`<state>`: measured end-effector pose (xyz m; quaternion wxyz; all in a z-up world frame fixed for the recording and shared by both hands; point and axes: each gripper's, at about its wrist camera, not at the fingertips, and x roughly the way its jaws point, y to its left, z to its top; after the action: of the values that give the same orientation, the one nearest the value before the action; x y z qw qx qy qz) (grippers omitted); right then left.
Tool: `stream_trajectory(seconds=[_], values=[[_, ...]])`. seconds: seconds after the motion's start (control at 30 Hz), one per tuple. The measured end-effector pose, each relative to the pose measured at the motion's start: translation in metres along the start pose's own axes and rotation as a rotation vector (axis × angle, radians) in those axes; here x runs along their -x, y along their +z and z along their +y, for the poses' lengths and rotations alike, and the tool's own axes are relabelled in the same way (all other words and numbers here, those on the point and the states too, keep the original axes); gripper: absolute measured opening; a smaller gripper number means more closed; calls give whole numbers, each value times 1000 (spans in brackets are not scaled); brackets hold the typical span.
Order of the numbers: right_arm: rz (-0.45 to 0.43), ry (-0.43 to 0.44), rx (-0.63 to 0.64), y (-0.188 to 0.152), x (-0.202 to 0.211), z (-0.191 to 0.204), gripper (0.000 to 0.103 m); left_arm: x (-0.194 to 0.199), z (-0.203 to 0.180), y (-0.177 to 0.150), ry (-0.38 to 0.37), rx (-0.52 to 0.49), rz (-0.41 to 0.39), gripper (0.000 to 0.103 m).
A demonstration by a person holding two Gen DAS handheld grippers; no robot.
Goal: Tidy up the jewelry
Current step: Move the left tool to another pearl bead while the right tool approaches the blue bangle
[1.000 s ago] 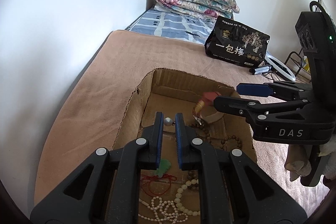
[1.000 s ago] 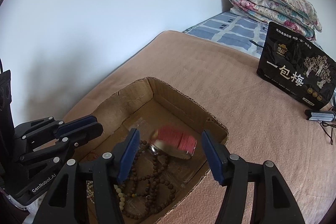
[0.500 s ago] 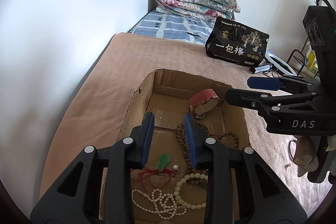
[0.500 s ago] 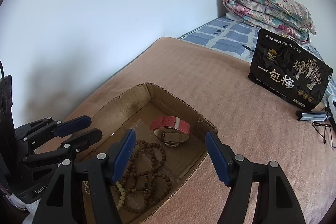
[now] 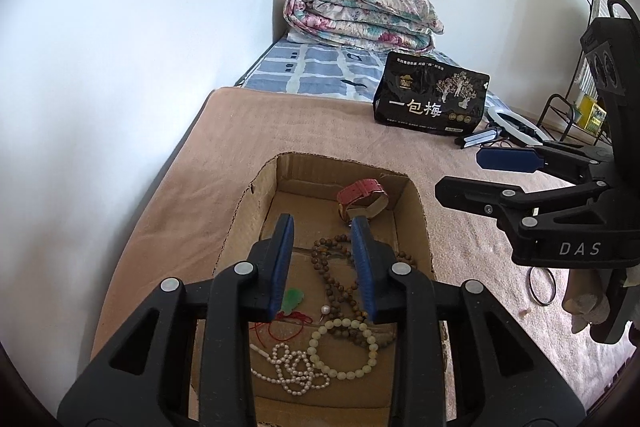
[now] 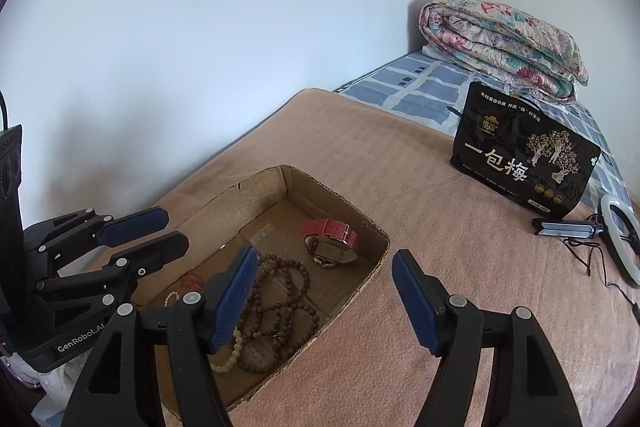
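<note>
Both empty: "GenRobot.AI" left gripper [image 5: 322,259] parted, "DAS" right gripper [image 6: 324,291] spread wide.

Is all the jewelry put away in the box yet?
Looks nearly done: the red watch, brown beads, pearl necklace and green pendant lie inside the cardboard box. Both claws, left and right, are open and hold nothing.

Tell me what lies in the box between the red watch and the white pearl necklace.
Left wrist view: between the red watch and the pearl necklace lie brown wooden beads, then a cream bead bracelet.
</note>
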<state>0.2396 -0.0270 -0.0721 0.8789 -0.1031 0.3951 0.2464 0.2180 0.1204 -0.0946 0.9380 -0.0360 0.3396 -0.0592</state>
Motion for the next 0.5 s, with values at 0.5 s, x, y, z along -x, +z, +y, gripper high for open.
stream_trajectory(seconds=[0.5], values=[[-80,-67,16,-34,80,-26,91,46,-52,-6,-49,-59,-38,29]])
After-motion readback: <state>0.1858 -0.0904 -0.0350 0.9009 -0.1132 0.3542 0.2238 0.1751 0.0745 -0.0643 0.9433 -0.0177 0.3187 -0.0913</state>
